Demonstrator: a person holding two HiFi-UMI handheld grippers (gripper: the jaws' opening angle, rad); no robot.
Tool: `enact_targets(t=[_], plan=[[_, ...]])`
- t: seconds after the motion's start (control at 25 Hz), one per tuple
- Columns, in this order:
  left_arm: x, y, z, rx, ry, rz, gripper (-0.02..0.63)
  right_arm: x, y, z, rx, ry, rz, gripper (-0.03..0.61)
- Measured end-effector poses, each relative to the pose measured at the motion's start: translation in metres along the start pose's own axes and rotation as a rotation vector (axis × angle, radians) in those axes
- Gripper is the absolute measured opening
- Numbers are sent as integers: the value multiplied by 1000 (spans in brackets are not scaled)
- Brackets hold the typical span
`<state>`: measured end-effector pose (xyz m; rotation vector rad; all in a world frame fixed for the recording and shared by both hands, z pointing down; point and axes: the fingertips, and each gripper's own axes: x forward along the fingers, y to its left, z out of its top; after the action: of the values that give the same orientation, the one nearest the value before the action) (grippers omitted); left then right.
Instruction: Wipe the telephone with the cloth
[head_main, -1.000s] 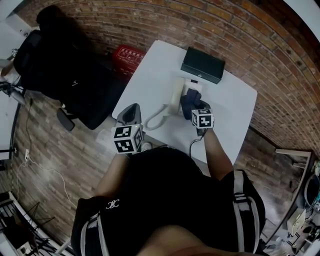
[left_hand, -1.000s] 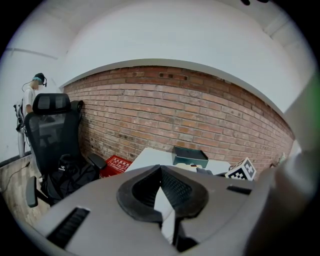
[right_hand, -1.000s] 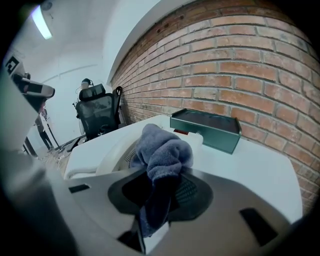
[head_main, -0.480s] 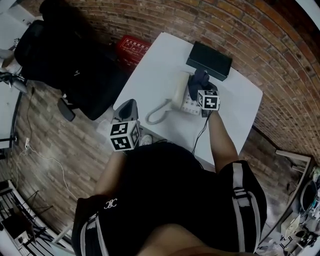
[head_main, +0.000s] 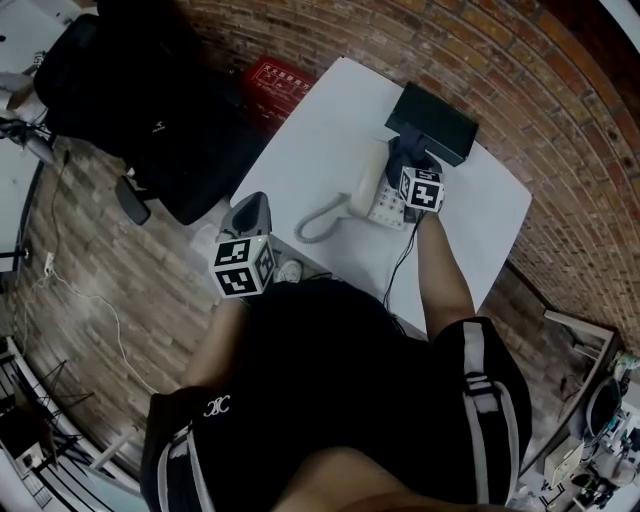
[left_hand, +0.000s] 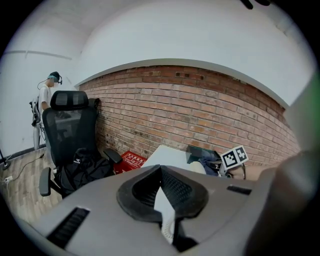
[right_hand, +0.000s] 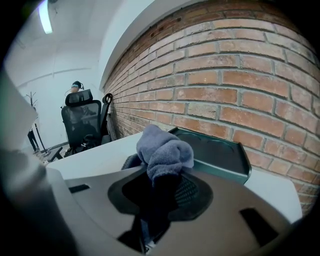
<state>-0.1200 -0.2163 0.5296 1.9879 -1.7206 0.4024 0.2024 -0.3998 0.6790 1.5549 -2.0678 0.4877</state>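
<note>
A white telephone (head_main: 384, 206) with its handset (head_main: 366, 182) and coiled cord (head_main: 314, 223) lies on the white table (head_main: 330, 120). My right gripper (head_main: 412, 165) is shut on a blue-grey cloth (head_main: 401, 148) and sits at the phone's far end, right by a dark green tray (head_main: 435, 120). In the right gripper view the cloth (right_hand: 165, 150) bulges up out of the gripper (right_hand: 162, 175) and hides the phone beneath. My left gripper (head_main: 254, 207) hovers off the table's near left edge, shut and holding nothing; in its own view this gripper (left_hand: 161, 171) shows only a slit of table.
The dark green tray (right_hand: 215, 150) stands against the brick wall at the table's far side. A black office chair (head_main: 150, 100) and a red crate (head_main: 280, 75) are on the floor to the left. A person (left_hand: 48, 90) stands far off behind the chair.
My right gripper has carried the cloth along the telephone away from me, up to the dark tray. The left gripper has stayed near the table's edge.
</note>
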Motion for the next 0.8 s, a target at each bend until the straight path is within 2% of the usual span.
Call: enact_targets(t=[0.28, 0.8], plan=[[11, -5, 1, 0, 4, -45, 0, -19, 35, -28, -42, 25, 63, 79], [28, -22, 5, 23, 15, -136, 0, -63, 88, -84, -40, 88, 130, 80]])
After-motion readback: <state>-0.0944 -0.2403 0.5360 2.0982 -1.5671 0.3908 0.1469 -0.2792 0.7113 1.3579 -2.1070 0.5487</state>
